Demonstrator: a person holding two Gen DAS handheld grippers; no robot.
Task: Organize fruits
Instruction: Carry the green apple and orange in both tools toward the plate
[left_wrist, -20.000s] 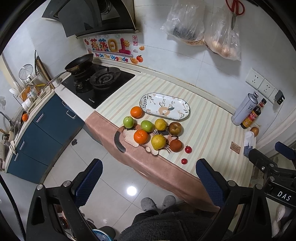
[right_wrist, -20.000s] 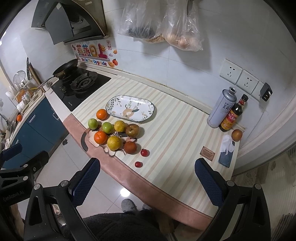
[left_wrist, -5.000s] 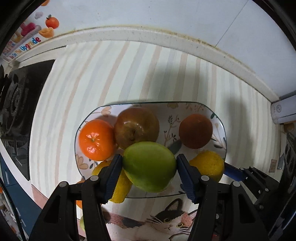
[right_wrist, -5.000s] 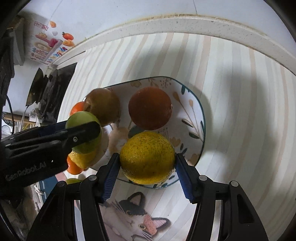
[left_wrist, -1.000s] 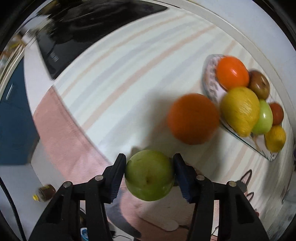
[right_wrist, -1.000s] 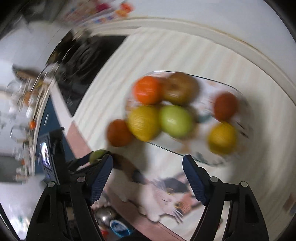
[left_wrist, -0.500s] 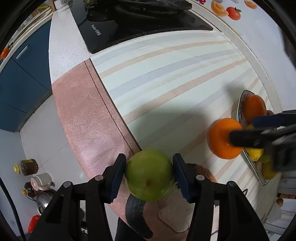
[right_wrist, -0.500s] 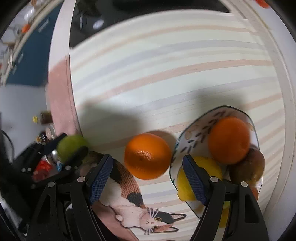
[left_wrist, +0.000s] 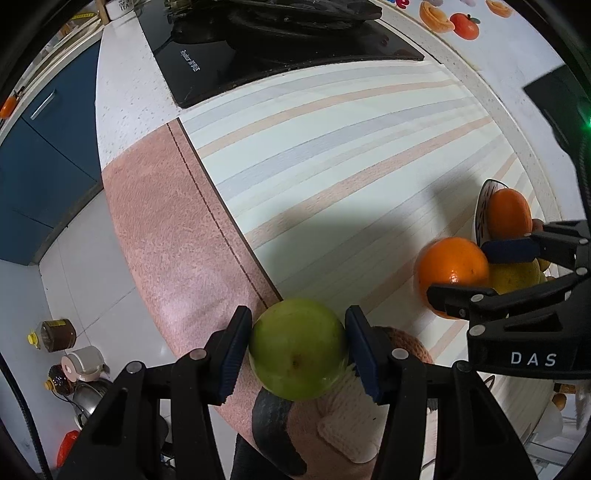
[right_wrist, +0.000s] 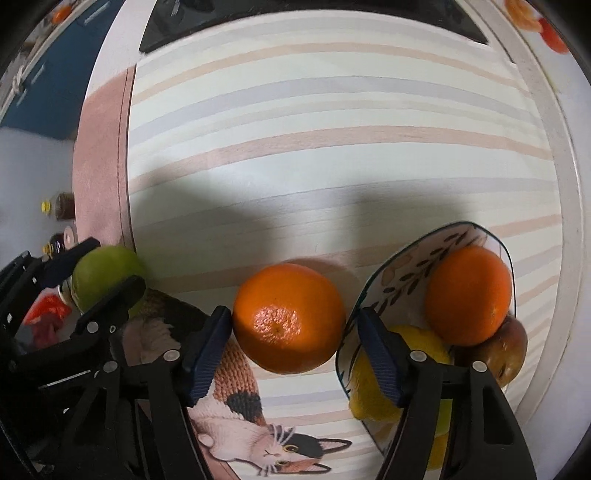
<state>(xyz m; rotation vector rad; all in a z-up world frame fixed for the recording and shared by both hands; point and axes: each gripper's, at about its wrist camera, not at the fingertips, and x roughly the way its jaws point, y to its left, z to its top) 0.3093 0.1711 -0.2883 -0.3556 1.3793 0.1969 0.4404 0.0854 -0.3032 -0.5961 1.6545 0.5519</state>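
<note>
My left gripper (left_wrist: 298, 325) is shut on a green apple (left_wrist: 299, 354) above the counter's front edge and the cat-shaped mat (left_wrist: 351, 424). An orange (right_wrist: 290, 317) rests on the striped cloth beside the patterned plate (right_wrist: 406, 266). Pointing down over it, my right gripper (right_wrist: 294, 315) is closing with the orange between its jaws. Its left pad is at the peel and a small gap shows at the right pad. The plate holds another orange (right_wrist: 467, 295), a yellow fruit (right_wrist: 417, 343) and a brown apple (right_wrist: 509, 347). The left wrist view shows the right gripper (left_wrist: 458, 273) around the orange (left_wrist: 452, 266).
A black cooktop (left_wrist: 258, 48) lies at the far end of the counter. A pink border (left_wrist: 166, 229) marks the cloth's front edge, with the floor and several bottles (left_wrist: 55, 336) below. The wall runs close behind the plate. Striped cloth (right_wrist: 314, 147) stretches between cooktop and fruit.
The right gripper swung down from above the plate to straddle the orange, and its jaws have narrowed. The left gripper kept its grip on the green apple and shifted slightly.
</note>
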